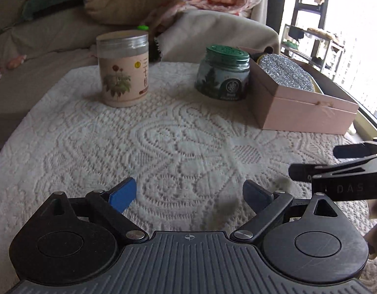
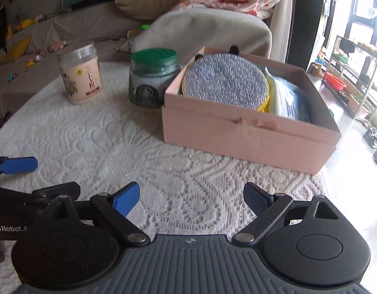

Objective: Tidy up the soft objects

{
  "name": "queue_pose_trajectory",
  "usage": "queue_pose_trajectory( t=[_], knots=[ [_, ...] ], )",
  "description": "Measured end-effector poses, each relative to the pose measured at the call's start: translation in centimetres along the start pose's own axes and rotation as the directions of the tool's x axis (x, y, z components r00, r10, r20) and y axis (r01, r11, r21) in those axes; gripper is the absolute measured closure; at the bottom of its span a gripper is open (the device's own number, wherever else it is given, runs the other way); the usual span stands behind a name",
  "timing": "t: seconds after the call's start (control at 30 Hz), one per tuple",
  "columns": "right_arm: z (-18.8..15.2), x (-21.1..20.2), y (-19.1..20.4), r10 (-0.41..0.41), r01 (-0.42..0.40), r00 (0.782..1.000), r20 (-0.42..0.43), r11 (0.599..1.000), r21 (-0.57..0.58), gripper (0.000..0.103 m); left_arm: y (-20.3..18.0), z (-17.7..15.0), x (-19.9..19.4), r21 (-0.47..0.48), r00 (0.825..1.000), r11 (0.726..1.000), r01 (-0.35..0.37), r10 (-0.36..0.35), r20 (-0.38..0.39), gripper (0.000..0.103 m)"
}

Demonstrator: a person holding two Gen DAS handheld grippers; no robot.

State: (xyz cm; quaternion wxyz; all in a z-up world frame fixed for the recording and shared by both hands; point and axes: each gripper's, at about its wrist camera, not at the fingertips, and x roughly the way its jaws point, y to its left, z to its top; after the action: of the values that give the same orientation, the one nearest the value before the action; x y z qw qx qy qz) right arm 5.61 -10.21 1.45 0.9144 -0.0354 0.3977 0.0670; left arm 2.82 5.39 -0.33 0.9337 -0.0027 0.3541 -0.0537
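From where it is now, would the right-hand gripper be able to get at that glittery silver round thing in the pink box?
Probably yes. The right gripper is open and empty, the pink box has no lid on, and the silver round thing lies on top inside. Only bare lace tablecloth lies between them.

I see the counter (image 1: 163, 134) covered in white lace-like knitted cloth, rough and matt. The pink box (image 2: 249, 137) looks like matt cardboard, its front edge torn and fraying. Inside it a round pad (image 2: 225, 80) glitters with a silvery, coarse, sparkly face. The green-lidded jar (image 1: 224, 73) looks glossy, glass or clear plastic; the tall tub (image 1: 123, 68) is clear plastic with a paper-like label. My fingers (image 2: 127, 198) carry smooth blue pads
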Motion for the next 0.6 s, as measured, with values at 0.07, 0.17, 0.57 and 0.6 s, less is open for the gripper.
queue_pose_trajectory(
  t=[0.07,0.17,0.57,0.6],
  knots=[
    [-0.7,0.8,-1.2,0.003,-0.002,1.0,-0.015,0.998,0.062,0.0,-0.6,0.1,0.6,0.006,0.999,0.999,-0.045,0.045,0.008,0.007],
    [-1.3,0.7,-2.4,-0.034,0.032,0.999,0.011,0.995,0.099,0.0,-0.8,-0.1,1.0,-0.007,0.996,0.997,-0.081,0.081,0.036,0.006],
    [-2.4,0.9,-2.3,-0.052,0.04,0.992,0.117,0.994,0.104,0.0,-1.3,0.2,1.6,-0.012,0.993,0.994,-0.106,0.106,0.043,0.004],
    [-2.3,1.0,-2.3,-0.051,0.039,0.992,0.118,0.994,0.1,0.0,-1.3,0.2,1.6,-0.013,0.993,0.994,-0.106,0.107,0.043,0.004]
  ],
)
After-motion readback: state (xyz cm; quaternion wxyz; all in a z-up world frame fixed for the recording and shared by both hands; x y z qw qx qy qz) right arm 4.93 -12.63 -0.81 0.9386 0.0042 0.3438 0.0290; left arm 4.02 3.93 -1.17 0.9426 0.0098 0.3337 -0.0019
